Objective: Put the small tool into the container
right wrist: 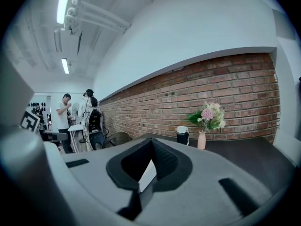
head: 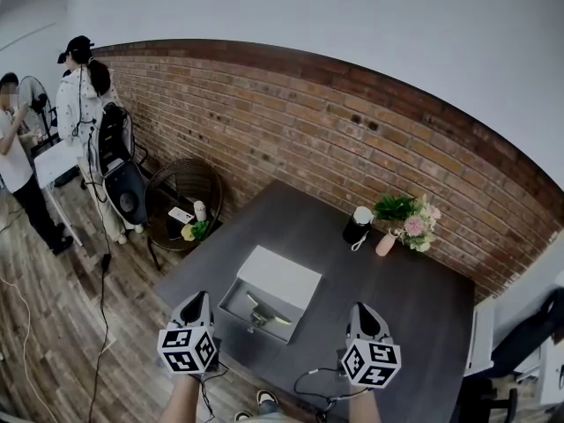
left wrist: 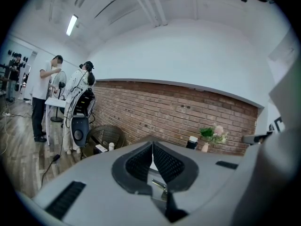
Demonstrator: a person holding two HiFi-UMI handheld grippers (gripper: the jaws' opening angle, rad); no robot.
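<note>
While their fingertips press together on nothing, the left gripper point(head: 197, 300) and right gripper point(head: 361, 310) hover over the dark grey table's point(head: 405, 298) near edge; between them, a small metal tool point(head: 267, 312) lies in the white box-shaped container's point(head: 286, 276) open tray.

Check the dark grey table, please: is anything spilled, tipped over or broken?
Nothing stands out. The white rectangular container sits flat, a small metallic tool lying in its open grey part. The black cup with a white lid and the pink vase of flowers stand upright; no spill shows.
</note>
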